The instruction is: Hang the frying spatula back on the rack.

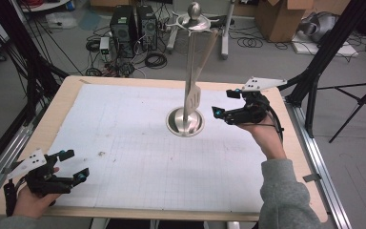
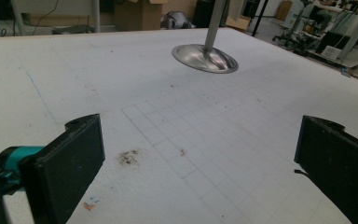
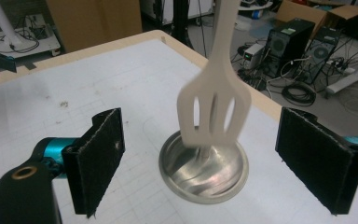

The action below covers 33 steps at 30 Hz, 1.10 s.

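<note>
The right gripper [image 1: 223, 102], held in the person's right hand [image 1: 262, 131], has its two black jaws spread wide apart with nothing pressed between them. Just ahead of those jaws, in the gap as the right gripper view looks along them, hangs a pale slotted spatula [image 3: 216, 100]; its blade clears both pads and touches neither. The spatula's handle runs up and away from the gripper to the top of a metal stand [image 1: 191, 67], where it hangs beside the stand's upright pole. Below the blade, a little farther from the gripper, sits the stand's round shiny base [image 3: 204, 169] on a white gridded mat [image 1: 124, 143] that covers the wooden table [image 1: 66, 90].

Well away from the right gripper, at the near corner of the table on the person's other side, the left gripper [image 1: 71, 166] rests in the left hand [image 1: 31, 200]. Its jaws also stand wide apart and hold nothing. In front of them lies bare mat with a small dark smudge [image 2: 128, 157] close by, and far beyond it the stand's base [image 2: 205, 58].

Past the far table edge from both grippers, computer towers [image 1: 133, 28] and coiled cables [image 1: 155, 59] sit on the floor, with cardboard boxes [image 1: 279, 16] farther off
</note>
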Tool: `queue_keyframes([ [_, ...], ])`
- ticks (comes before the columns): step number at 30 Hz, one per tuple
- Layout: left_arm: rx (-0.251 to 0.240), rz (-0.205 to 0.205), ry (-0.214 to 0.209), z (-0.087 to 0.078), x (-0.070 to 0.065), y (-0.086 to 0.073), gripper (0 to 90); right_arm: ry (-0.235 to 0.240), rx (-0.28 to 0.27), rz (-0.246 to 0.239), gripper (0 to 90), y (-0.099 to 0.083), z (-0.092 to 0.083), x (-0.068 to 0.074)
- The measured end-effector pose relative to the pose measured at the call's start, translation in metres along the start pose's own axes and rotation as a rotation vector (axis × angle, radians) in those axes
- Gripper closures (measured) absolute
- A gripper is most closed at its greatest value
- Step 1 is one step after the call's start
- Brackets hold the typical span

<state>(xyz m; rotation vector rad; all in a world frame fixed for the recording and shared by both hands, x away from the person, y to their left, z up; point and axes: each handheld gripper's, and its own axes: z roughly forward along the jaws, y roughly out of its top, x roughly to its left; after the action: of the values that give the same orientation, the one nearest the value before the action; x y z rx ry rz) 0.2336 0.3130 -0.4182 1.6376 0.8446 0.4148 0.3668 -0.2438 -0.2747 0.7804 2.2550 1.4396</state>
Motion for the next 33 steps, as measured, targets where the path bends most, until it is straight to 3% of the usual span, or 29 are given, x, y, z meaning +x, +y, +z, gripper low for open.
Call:
queue_keyframes([
  [14, 0.01, 0.004, -0.024, 0.017, 0.003, 0.003, 2.0, -0.015, -0.032, 0.044, 13.8, -0.031, -0.021, -0.001],
  [18, 0.001, 0.0, -0.023, 0.018, 0.004, 0.004, 2.0, -0.022, -0.039, 0.049, 13.7, -0.037, -0.023, -0.001],
  [22, -0.016, -0.001, -0.019, 0.018, 0.006, 0.005, 2.0, -0.045, -0.043, 0.084, 11.3, -0.047, -0.024, 0.001],
  [33, -0.025, -0.005, -0.027, 0.02, 0.007, 0.007, 2.0, -0.031, -0.046, 0.117, 11.2, -0.075, -0.024, 0.005],
])
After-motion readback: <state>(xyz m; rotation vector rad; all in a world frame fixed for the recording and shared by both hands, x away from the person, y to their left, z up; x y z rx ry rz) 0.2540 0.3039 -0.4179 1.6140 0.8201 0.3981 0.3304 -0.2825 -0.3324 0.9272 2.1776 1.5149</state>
